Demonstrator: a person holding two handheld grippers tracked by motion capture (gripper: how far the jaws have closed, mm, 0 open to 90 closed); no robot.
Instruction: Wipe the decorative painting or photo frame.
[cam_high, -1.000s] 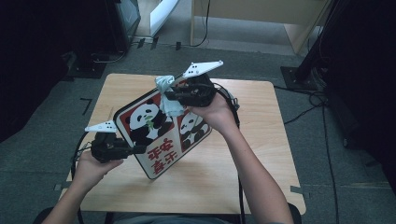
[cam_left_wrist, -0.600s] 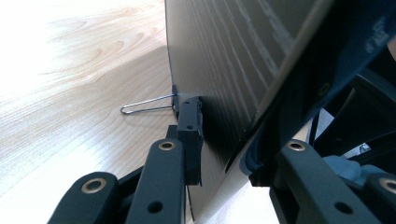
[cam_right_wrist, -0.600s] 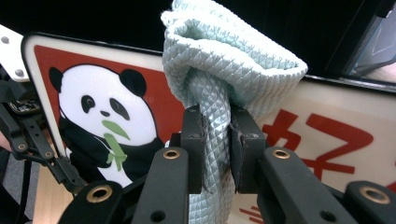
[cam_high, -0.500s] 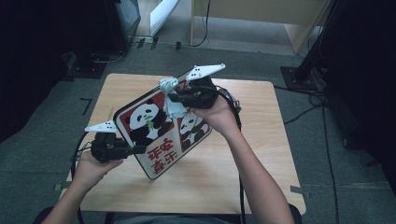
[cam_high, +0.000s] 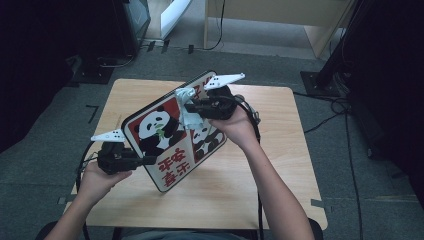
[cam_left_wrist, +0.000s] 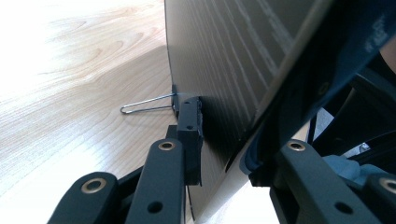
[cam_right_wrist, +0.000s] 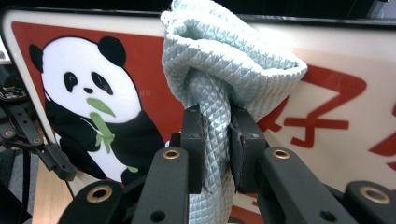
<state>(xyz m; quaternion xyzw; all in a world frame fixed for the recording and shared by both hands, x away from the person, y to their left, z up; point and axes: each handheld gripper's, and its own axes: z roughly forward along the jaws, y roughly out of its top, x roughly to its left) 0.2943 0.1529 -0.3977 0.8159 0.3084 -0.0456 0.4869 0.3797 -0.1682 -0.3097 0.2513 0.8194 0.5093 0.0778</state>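
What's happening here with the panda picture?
A person is wiping a panda board at a wooden table. The left gripper clamps the board's edge and props it tilted, while the right gripper is shut on a bunched pale cloth pressed against the board's printed face.

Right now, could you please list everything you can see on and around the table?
panda board: one, red and cream with black-and-white pandas, held tilted above the table
cloth: one, pale green, bunched against the board's picture side
wire clip: one, silver, at the board's back edge
table: one, light wood, centre
cables: several, black, on the grey floor at the right
left gripper: one, black, clamped on the board's edge
right gripper: one, black, shut on the cloth
hands: two, from the bottom
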